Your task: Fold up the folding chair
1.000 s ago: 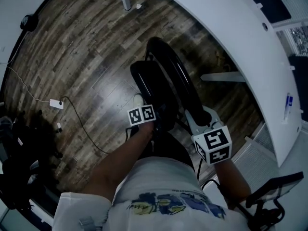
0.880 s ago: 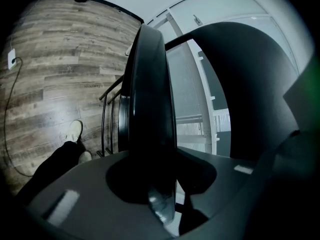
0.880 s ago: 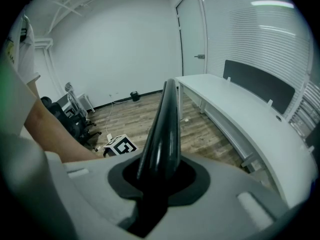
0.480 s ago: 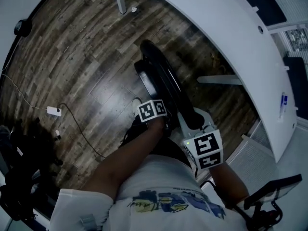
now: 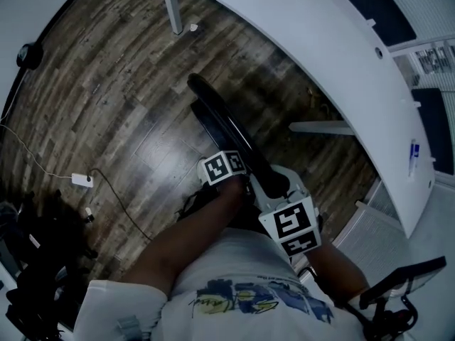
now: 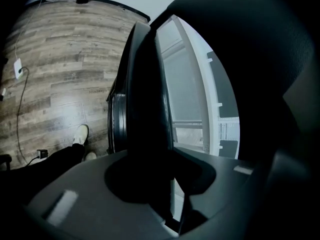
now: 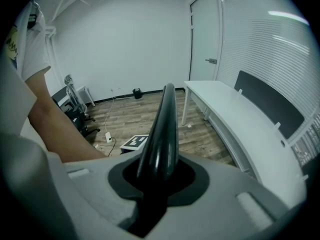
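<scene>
Clamping the black folding chair (image 5: 226,119) from two sides, the left gripper (image 5: 231,180) pinches one dark panel edge and the right gripper (image 5: 274,190) bites its rounded rim. The chair stands nearly flat at frame centre on the wood floor (image 5: 121,105), beside the white table (image 5: 320,55).

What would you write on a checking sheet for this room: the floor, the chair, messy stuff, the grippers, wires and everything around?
Surface: brown wood-plank floor, shiny.
Job's things: black folding chair, seat and back close together, nearly flat, held up on edge.
Clutter: small white scrap beside the white desk leg.
Grippers: left gripper and right gripper, jaws of both shut on the chair's frame.
Cables: white plug block with a thin cable, lying on the floor.
Surroundings: long white desk, black office chairs in the corner, white door.
</scene>
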Available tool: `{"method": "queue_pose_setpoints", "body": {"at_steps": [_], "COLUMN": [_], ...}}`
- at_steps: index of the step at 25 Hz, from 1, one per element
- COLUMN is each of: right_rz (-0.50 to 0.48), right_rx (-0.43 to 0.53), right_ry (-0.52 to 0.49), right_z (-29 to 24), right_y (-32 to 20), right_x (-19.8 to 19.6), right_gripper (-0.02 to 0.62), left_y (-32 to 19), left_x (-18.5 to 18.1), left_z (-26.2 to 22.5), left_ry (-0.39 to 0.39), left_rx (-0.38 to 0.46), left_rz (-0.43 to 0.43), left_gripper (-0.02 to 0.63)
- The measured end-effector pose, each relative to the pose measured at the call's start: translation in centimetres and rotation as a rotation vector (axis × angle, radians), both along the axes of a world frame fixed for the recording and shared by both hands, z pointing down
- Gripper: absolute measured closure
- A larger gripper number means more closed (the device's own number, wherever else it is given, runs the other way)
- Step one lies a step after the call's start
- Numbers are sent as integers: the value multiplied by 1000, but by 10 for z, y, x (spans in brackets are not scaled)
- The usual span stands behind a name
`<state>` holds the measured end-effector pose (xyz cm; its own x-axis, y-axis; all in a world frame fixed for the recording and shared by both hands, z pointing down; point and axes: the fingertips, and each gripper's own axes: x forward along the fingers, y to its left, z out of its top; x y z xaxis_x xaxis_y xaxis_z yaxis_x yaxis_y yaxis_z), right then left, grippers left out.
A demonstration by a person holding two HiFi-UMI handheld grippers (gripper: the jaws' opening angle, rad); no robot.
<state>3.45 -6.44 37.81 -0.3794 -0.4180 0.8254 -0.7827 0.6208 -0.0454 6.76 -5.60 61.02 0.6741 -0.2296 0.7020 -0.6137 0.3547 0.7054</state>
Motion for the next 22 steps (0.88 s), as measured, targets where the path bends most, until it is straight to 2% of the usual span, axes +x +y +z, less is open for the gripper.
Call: {"method": "queue_pose_setpoints", "body": {"at_steps": [11,22], "right_rz": [-66,-204], "right_rx": [54,84], "right_ry": [-40,-133], "right_z": [-20,-16], "right_y": [-55,-142], "right_x": [-39,-43], "right_gripper": [528,529], "left_y": [-69,-166], "left_x": [-48,-74], "left_z": [-19,-15], "left_ry": [-40,-119], "left_rx": [47,83], "left_rz": [-69,-208], "left_gripper": [486,486]}}
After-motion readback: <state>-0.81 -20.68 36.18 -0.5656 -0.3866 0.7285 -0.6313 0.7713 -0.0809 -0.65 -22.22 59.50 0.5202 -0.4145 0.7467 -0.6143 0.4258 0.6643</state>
